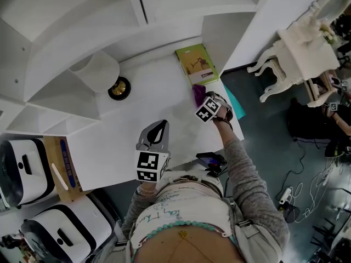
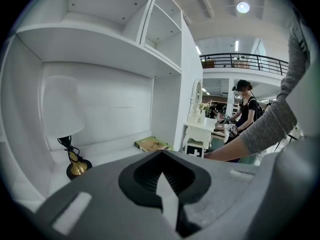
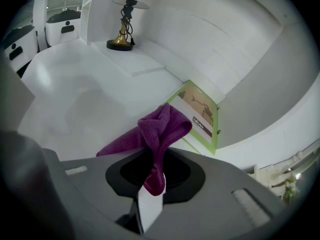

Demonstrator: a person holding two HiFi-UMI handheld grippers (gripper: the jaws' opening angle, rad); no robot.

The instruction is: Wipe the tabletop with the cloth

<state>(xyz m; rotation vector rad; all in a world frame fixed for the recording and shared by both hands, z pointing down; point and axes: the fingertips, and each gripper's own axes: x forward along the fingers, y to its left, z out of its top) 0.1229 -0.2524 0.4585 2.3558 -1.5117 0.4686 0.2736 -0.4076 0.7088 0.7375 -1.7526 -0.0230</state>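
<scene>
While the right gripper point(image 3: 152, 183) is clamping the one purple cloth point(image 3: 161, 128) between its jaws, the cloth's bunched length is running straight out from them toward the single green book point(image 3: 201, 115), with a flap drooping off to the left. Cloth and book are sitting near the right edge of the white tabletop point(image 1: 131, 133). The left gripper point(image 2: 163, 178) is hovering over the front edge, jaws pressed together on nothing. One lamp point(image 1: 105, 73) is standing at the back under white shelves, and dark floor is showing beyond.

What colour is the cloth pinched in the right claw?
The cloth is purple, clearest in the right gripper view.
</scene>
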